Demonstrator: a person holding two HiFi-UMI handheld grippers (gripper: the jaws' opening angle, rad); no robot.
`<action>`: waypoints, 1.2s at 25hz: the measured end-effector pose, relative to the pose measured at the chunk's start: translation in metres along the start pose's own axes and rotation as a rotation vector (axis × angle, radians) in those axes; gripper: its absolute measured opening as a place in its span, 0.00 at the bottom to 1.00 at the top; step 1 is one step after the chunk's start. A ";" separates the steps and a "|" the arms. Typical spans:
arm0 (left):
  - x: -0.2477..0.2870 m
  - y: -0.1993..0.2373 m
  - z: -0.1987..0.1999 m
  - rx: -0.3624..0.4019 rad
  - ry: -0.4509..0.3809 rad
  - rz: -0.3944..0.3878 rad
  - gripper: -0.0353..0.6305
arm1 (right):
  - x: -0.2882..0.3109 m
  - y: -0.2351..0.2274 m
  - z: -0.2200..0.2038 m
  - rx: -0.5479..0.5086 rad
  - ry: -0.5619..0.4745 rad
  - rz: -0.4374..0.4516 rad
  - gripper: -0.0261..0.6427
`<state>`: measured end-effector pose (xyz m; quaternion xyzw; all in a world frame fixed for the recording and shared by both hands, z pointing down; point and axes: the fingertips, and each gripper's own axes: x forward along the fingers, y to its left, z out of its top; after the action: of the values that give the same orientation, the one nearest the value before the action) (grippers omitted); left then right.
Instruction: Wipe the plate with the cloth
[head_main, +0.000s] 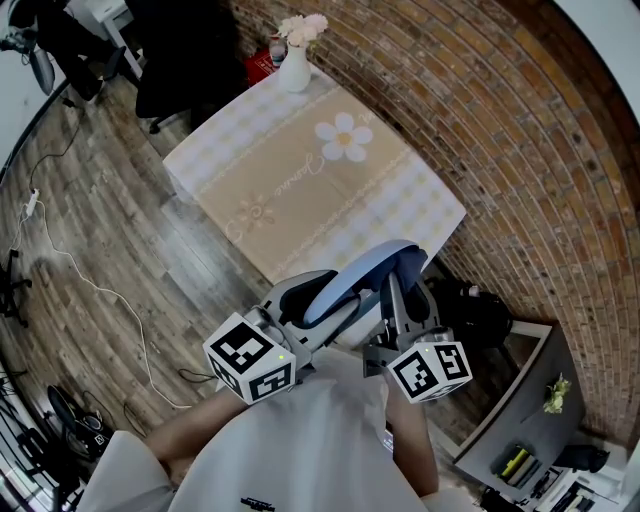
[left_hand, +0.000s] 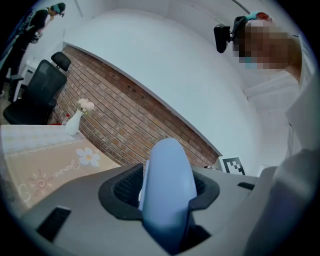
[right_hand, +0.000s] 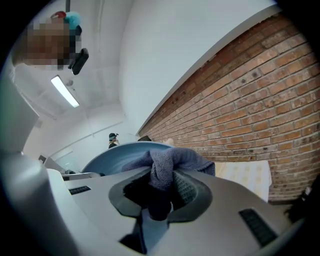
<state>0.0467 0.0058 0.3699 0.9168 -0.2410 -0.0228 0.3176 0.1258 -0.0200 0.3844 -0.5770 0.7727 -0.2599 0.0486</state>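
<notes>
A light blue plate (head_main: 365, 275) is held in the air close to my chest, near the table's front corner. My left gripper (head_main: 300, 312) is shut on its rim. In the left gripper view the plate (left_hand: 167, 185) stands edge-on between the jaws of the left gripper (left_hand: 167, 210). My right gripper (head_main: 400, 320) is shut on a grey-blue cloth (right_hand: 167, 167), which bunches out of the jaws of the right gripper (right_hand: 162, 197). The cloth lies against the plate (right_hand: 112, 152), whose face rises just behind it.
A table with a beige checked cloth (head_main: 310, 180) stands ahead, with a white vase of flowers (head_main: 295, 65) at its far corner. A brick wall (head_main: 480, 130) runs along the right. A black chair (head_main: 175, 50), a floor cable (head_main: 90, 285) and a black bag (head_main: 470, 310) are nearby.
</notes>
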 end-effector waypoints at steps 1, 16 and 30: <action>0.000 0.001 0.000 -0.001 0.001 0.001 0.34 | 0.000 -0.004 0.002 0.002 -0.005 -0.010 0.19; -0.011 0.044 0.027 -0.004 -0.063 0.122 0.34 | -0.019 -0.043 0.021 -0.035 -0.044 -0.117 0.19; -0.012 0.067 0.037 0.039 -0.080 0.204 0.34 | -0.023 -0.039 0.011 -0.212 -0.011 -0.171 0.19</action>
<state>0.0004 -0.0554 0.3784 0.8918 -0.3460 -0.0220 0.2906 0.1711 -0.0104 0.3876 -0.6442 0.7435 -0.1766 -0.0308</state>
